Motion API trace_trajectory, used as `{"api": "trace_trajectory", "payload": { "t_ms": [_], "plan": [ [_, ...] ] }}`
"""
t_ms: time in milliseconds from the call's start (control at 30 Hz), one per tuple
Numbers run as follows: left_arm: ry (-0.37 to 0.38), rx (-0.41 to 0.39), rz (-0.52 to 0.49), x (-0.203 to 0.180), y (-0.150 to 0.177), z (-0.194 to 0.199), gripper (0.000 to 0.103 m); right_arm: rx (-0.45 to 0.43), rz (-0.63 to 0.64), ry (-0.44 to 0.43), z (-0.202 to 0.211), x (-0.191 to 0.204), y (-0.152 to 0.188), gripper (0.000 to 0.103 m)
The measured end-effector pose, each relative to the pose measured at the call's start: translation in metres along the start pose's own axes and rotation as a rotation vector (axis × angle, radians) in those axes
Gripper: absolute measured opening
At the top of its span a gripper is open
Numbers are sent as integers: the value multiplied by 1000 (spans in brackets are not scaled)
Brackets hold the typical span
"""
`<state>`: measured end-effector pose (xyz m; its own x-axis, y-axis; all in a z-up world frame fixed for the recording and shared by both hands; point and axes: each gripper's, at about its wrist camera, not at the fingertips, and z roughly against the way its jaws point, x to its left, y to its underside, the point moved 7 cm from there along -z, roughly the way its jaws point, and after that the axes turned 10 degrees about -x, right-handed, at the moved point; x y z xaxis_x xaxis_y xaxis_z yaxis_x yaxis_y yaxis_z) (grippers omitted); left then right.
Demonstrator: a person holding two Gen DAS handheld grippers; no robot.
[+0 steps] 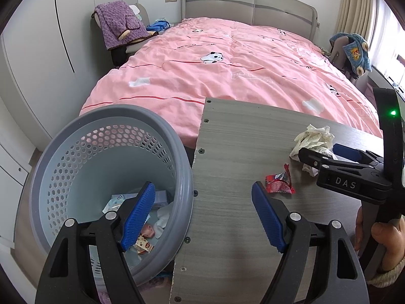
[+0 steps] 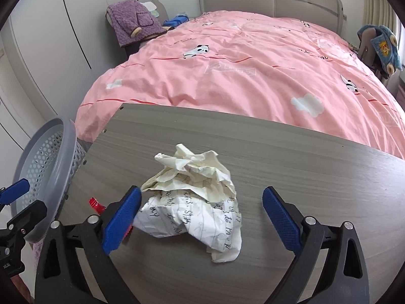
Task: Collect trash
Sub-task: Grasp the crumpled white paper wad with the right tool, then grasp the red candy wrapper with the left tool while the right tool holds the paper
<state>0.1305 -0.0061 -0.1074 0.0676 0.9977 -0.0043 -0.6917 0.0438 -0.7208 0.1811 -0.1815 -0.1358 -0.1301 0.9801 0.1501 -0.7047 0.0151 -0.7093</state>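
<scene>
Your right hand-held gripper (image 2: 201, 217) is spread wide around a crumpled paper (image 2: 195, 197) on the desk (image 2: 303, 177); the left pad touches it, the right stands apart. Your left hand-held gripper (image 1: 202, 215) hangs released and empty, straddling the rim of the basket (image 1: 182, 177) at the desk's left edge. A red wrapper (image 1: 279, 181) lies near the paper.

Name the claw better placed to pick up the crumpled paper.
Right claw: open, with the crumpled paper between its pads. The left claw straddles the basket rim.
</scene>
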Motion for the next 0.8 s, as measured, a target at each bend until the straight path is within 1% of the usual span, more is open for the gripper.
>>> {"api": "trace_trajectory", "payload": {
  "t_ms": [33, 67, 200, 400, 533, 800],
  "plan": [
    [1, 1, 0, 0, 0, 0, 75, 1, -2, -10, 0, 1, 0, 80],
    [3, 2, 1, 0, 0, 0, 75, 5, -3, -18, 0, 1, 0, 71],
    [4, 2, 1, 0, 1, 0, 75, -1, -18, -25, 3, 2, 0, 63],
    [13, 4, -3, -4, 1, -2, 75, -41, -53, -26, 21, -1, -1, 61],
    [47, 16, -6, -15, 2, -4, 75, -76, -82, -7, 42, -11, 2, 61],
    [124, 45, -46, -56, 8, -14, 75, -108, -142, 45, 82, -41, 26, 61]
  ]
}}
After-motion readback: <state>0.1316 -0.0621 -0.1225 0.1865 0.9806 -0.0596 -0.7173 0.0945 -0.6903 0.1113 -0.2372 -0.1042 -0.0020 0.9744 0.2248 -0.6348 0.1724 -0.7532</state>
